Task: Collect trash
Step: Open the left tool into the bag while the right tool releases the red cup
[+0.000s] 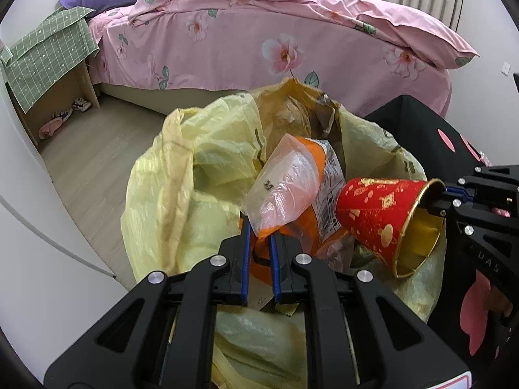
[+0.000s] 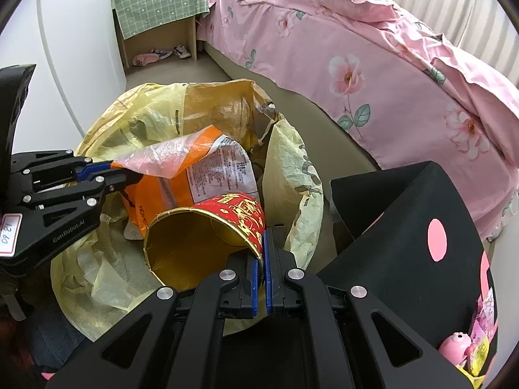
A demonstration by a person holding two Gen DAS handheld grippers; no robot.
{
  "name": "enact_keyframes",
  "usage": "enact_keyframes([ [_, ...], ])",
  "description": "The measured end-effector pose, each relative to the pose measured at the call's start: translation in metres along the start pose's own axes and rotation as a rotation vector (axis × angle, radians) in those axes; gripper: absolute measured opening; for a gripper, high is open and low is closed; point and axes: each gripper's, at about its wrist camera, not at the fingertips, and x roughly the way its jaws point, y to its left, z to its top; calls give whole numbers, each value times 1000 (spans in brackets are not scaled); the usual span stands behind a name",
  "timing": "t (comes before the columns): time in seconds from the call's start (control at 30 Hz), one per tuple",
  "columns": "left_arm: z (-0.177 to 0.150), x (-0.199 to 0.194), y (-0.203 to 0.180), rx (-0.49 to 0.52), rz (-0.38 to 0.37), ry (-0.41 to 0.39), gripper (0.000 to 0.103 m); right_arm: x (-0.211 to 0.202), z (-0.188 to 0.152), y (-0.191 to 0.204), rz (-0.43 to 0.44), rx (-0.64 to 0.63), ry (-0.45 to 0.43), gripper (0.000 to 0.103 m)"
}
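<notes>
Paper cup [image 2: 207,240], red and gold: light, thin-walled, crushable; clamped at the rim by the right tool [image 2: 261,253] over the yellow bin bag [image 2: 285,168]. Snack wrapper [image 1: 292,181]: limp, slick film, pinched at one edge by the left tool [image 1: 261,246]. Both probably ready for release. Beyond: wood floor [image 1: 97,162], pink bed [image 1: 259,48]; black box [image 2: 405,227] beside the bag.

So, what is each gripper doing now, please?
Left gripper: shut on the orange plastic wrapper.
Right gripper: shut on the red-and-gold paper cup.

Black gripper [image 1: 261,236] linkages, silver screws, blue-padded fingers [image 1: 245,253], white label.
</notes>
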Motion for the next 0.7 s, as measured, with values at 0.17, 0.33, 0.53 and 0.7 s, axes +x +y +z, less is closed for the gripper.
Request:
enact_keyframes([
  [0.17, -5, -3, 1, -2, 8, 6, 10, -1, 1, 3, 1, -4, -8, 4],
  [0.33, -7, -7, 1, -2, 18, 4, 10, -2, 2, 8, 3, -10, -17, 4],
  [0.53, 4, -20, 8, -51, -36, -14, 21, -11, 1, 7, -14, 5, -44, 5],
  [0.7, 21, -45, 3, -36, -40, -92, 44, -21, -7, 8, -50, -42, -38, 14],
])
